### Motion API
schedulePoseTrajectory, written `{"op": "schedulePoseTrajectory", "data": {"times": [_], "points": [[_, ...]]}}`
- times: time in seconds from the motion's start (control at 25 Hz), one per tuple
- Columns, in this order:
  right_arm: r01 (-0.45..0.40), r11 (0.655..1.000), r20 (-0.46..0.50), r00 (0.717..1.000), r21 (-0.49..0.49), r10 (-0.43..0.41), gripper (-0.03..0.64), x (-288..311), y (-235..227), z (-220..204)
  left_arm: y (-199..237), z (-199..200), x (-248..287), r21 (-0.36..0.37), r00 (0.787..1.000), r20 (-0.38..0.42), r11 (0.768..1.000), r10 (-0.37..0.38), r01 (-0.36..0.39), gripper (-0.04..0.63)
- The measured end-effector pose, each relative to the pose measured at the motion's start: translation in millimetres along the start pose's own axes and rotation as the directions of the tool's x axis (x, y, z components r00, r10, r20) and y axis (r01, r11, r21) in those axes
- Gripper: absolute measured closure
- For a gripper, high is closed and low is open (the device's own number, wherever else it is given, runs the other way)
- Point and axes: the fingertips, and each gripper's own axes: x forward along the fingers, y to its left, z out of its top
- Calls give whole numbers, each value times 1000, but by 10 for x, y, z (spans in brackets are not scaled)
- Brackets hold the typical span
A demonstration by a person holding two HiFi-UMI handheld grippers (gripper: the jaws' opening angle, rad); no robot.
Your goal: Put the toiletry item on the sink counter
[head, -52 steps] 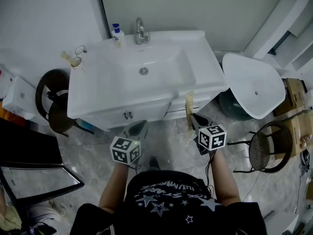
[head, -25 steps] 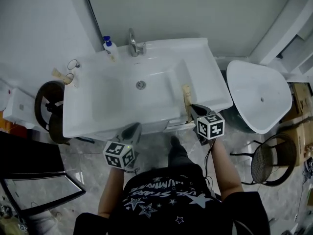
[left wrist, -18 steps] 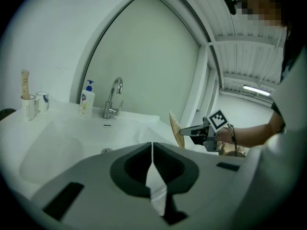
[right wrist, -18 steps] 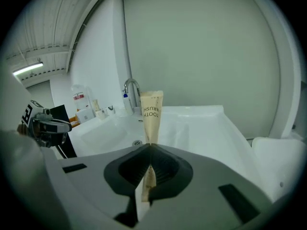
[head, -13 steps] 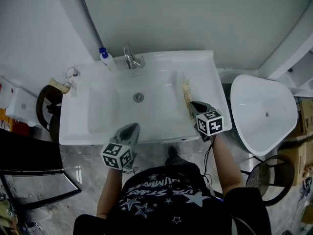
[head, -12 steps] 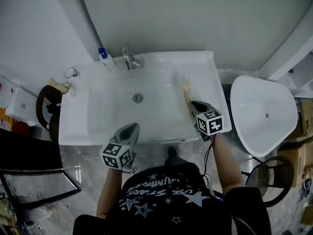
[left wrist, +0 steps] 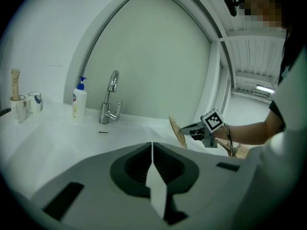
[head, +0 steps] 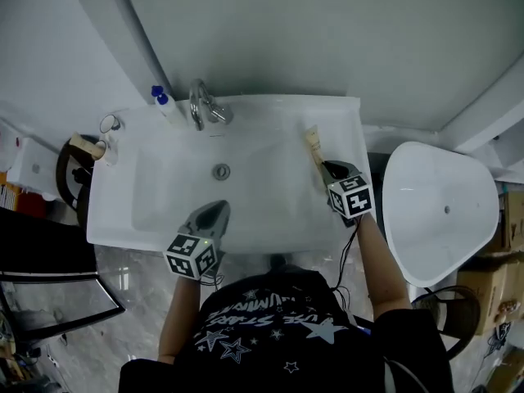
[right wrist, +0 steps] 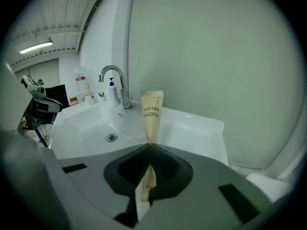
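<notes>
the right tool (head: 326,169), clamped on the toothbrush packet (head: 313,144), has moved from over the floor (head: 131,273) to above the counter (head: 348,117), right of the basin (head: 254,178). the left tool (head: 214,212) has come forward over the basin's front rim.

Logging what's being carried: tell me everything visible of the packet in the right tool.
The packet is a slim, flat tan sleeve, paper-like, printed TOOTH BRUSH near its far end. The right tool is shut on its near end, pinching it flat. It sticks out straight along the jaws, held in the air over the right side of the white sink counter, apparently touching nothing else.
</notes>
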Motion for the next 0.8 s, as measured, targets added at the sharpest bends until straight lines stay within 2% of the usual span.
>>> {"op": "schedulePoseTrajectory", "data": {"times": [0.2,0.36,0.48,0.64,0.8], "points": [[-14,994,-42,999,-109,9,600,229,-268,66,9,113,263,-8,1000,1,1000,28,-28,575],[-43,966,-93,995,-255,20,600,426,-449,123,30,166,435,-17,999,-4,999,46,-46,575],[-76,931,-133,991,-358,30,601,573,-586,137,44,179,541,-24,998,-15,998,55,-55,575],[-95,859,-194,981,-503,-5,600,793,-788,158,86,177,691,-26,998,-39,998,58,-59,575],[-133,805,-244,970,-578,-14,600,979,-907,154,87,194,825,-38,997,-54,998,49,-51,575]]}}
